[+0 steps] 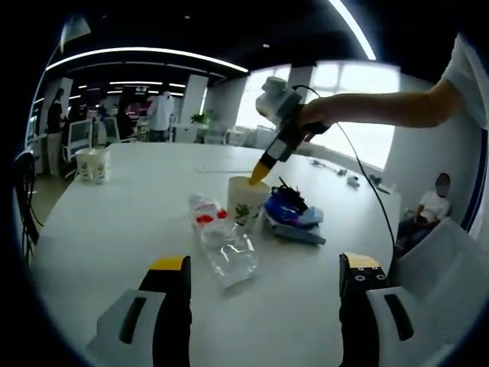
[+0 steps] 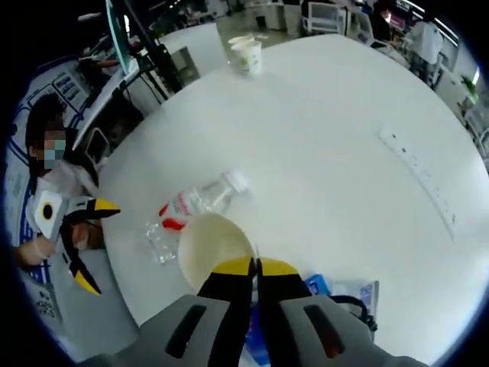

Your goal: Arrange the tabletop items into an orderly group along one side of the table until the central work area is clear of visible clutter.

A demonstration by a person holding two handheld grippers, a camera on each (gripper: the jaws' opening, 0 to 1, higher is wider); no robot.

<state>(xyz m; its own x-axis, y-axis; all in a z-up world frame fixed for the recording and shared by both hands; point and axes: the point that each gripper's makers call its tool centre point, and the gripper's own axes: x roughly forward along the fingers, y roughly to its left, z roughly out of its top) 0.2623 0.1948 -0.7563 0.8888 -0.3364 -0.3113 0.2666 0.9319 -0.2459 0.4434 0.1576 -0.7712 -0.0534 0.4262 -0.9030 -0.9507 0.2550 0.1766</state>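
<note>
Left gripper view: the left gripper, jaws spread wide, hovers above a white round table. A clear plastic bottle with a red label lies on its side, touching a cream paper cup; a blue bag lies just beside the cup. The right gripper reaches down to the cup's rim.

Right gripper view: the right gripper, jaws pressed together, pinches the cup rim. Two paper cups stand at the far edge; a power strip lies well apart.
</note>
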